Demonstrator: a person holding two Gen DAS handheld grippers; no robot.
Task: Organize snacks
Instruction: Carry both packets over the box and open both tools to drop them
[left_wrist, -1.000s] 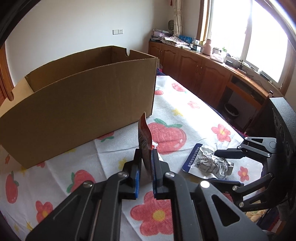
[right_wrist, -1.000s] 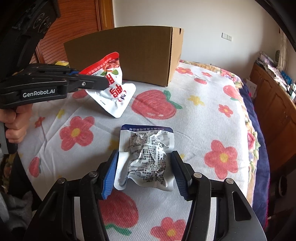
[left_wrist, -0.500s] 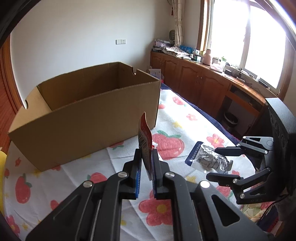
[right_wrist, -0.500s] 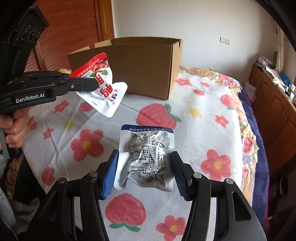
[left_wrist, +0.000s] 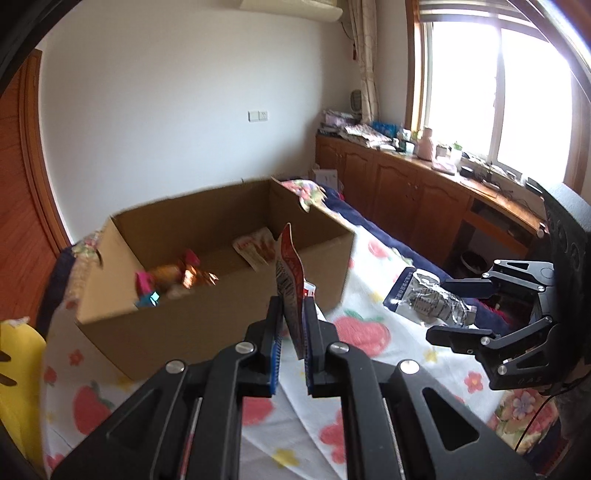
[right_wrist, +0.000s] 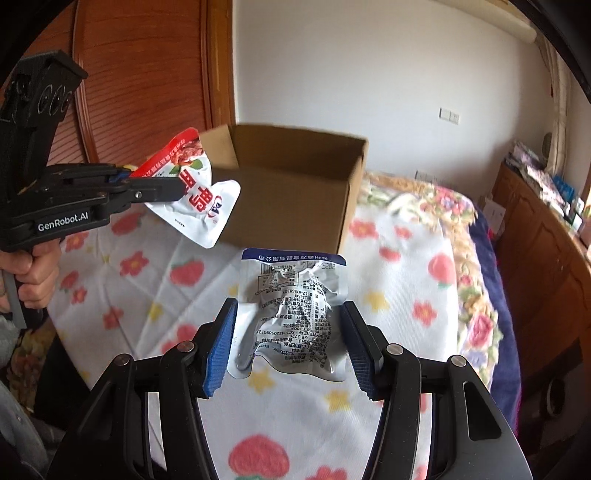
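Observation:
My left gripper (left_wrist: 291, 314) is shut on a red-and-white snack pouch (left_wrist: 290, 280), held edge-on above the near wall of the open cardboard box (left_wrist: 207, 314); the pouch also shows in the right wrist view (right_wrist: 192, 188). My right gripper (right_wrist: 288, 332) is shut on a silver snack pouch with a blue top edge (right_wrist: 291, 306), lifted above the bed; it also shows in the left wrist view (left_wrist: 428, 299). The box (right_wrist: 291, 192) holds several snacks (left_wrist: 177, 277) and a pale packet (left_wrist: 256, 249).
The box stands on a bed with a white strawberry-and-flower cover (right_wrist: 406, 266). Wooden cabinets with clutter on top (left_wrist: 424, 181) run along the right under a window. A wooden door (right_wrist: 147, 74) is behind the box. A yellow object (left_wrist: 18, 369) lies at the left edge.
Both grippers have risen with their pouches. The left gripper has moved up and toward the box, so its inside and contents now show. The silver pouch is off the bed cover.

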